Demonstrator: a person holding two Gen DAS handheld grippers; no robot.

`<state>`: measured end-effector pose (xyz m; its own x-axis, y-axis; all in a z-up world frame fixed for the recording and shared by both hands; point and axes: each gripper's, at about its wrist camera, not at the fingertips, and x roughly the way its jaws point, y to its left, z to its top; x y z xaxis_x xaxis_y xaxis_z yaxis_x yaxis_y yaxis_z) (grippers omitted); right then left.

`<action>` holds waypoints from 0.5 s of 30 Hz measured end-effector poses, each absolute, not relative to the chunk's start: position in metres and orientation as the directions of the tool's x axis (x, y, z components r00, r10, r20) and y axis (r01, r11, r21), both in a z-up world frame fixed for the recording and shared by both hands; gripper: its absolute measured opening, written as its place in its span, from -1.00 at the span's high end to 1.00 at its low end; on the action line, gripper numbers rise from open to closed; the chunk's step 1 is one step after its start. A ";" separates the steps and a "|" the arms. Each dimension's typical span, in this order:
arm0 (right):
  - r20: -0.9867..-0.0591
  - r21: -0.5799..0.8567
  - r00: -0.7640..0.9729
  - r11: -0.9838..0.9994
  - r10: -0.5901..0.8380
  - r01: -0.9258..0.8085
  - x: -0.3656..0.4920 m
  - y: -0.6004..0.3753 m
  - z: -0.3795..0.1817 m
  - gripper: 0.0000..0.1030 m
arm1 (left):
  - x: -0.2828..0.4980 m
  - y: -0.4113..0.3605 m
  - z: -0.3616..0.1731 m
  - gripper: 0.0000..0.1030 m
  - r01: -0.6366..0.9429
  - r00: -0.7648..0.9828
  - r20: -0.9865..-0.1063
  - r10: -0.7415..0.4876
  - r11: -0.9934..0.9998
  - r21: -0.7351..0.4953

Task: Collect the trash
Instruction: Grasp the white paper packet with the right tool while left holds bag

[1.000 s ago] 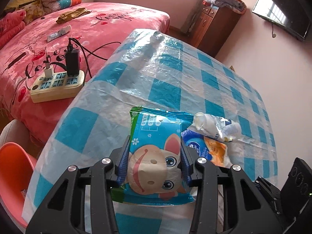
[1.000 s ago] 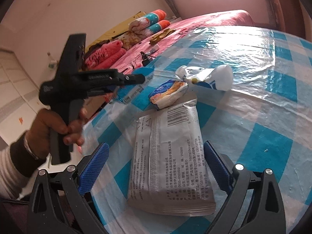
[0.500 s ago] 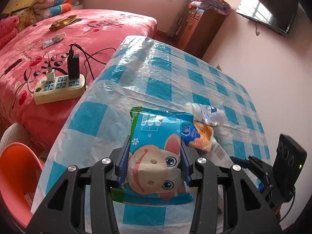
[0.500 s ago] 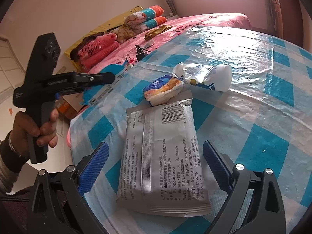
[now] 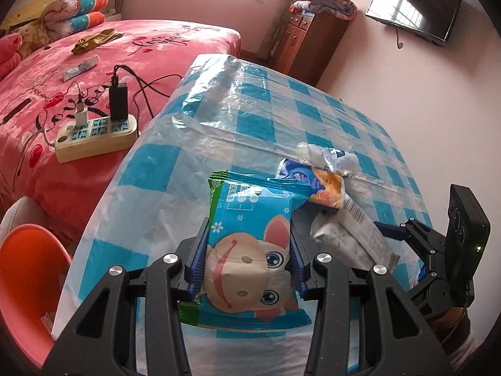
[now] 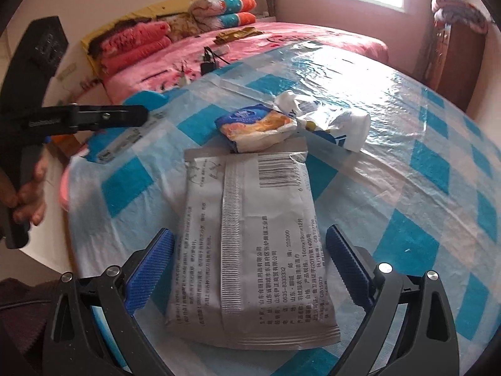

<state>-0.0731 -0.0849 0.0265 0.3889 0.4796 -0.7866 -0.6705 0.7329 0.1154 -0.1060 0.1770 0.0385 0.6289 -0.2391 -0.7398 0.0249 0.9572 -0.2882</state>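
My left gripper [image 5: 247, 260] is shut on a blue packet with a cartoon face [image 5: 250, 250], held above the near edge of the checked table [image 5: 219, 119]. The same gripper shows at the left of the right wrist view [image 6: 125, 116]. My right gripper [image 6: 250, 235] stands open, its blue pads on either side of a grey printed packet [image 6: 244, 194] that lies flat on the table. Beyond it lie a small blue and orange wrapper [image 6: 256, 123] and a crumpled white wrapper [image 6: 328, 119]. In the left wrist view these are the grey packet [image 5: 347, 235], small wrapper [image 5: 316, 185], white wrapper [image 5: 328, 156] and right gripper [image 5: 404, 232].
A pink bed [image 5: 47, 72] runs along the table's left side with a power strip [image 5: 94, 134] and cables on it. An orange chair [image 5: 28, 279] stands at the near left corner. A wooden cabinet [image 5: 310, 47] and a wall television [image 5: 413, 9] are beyond the table.
The left gripper has drawn away leftwards with the cartoon packet still in it. The right gripper has rolled and shifted, so the grey packet now sits squarely between its fingers.
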 end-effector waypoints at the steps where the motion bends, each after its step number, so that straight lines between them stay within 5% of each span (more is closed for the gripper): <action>1: -0.793 0.089 0.404 0.742 0.457 -0.665 -0.074 -0.082 0.026 -0.85 | -0.107 0.179 0.037 0.11 0.025 0.629 -0.739 -0.241 0.956 -0.291; 15: -0.797 0.017 0.463 0.781 0.388 -0.624 -0.081 -0.078 0.024 -0.55 | -0.123 0.202 0.028 0.11 0.043 0.652 -0.713 -0.257 0.952 -0.304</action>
<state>-0.0808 -0.0780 0.0244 0.4626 0.3876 -0.7973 -0.6243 0.7810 0.0175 -0.1233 0.2016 0.0278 0.6524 -0.2572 -0.7129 0.0425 0.9516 -0.3044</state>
